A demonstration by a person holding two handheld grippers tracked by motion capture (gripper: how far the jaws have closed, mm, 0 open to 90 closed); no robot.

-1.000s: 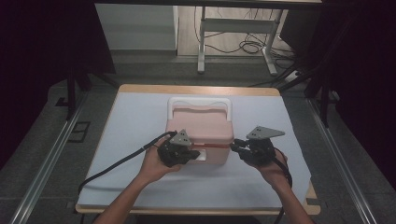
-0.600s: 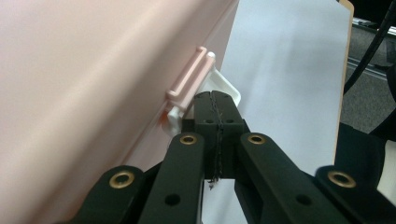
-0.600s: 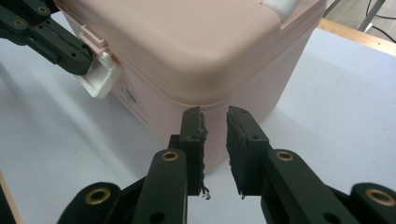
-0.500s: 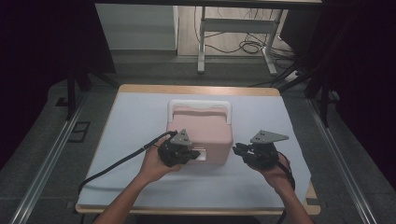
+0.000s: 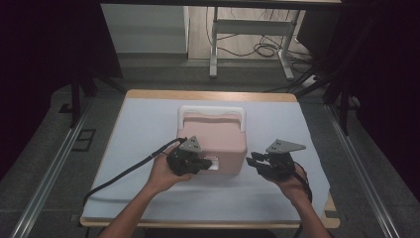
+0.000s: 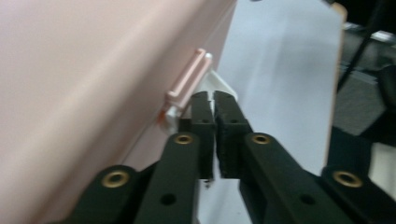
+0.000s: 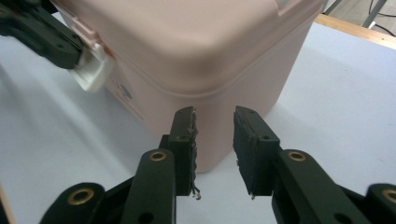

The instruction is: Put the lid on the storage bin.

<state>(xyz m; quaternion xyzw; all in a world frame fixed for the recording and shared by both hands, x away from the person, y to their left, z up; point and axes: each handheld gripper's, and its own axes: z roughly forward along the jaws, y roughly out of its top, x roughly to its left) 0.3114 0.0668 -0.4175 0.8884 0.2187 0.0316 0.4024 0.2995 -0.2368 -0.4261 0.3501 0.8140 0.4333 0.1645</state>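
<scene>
The right tool (image 5: 255,160), jaws just widened and empty, has backed off the pink box (image 5: 214,140); left tool (image 5: 204,163) near-shut at its white latch (image 6: 219,86)

A white sheet (image 5: 148,129) covers most of a wooden table (image 5: 208,94), whose bare edge shows along the far side. Grey floor surrounds the table, with metal rails (image 5: 49,173) running along both sides. Beyond it stands a white desk frame (image 5: 247,29), and loose cables (image 5: 262,49) lie on the floor beneath it.
</scene>
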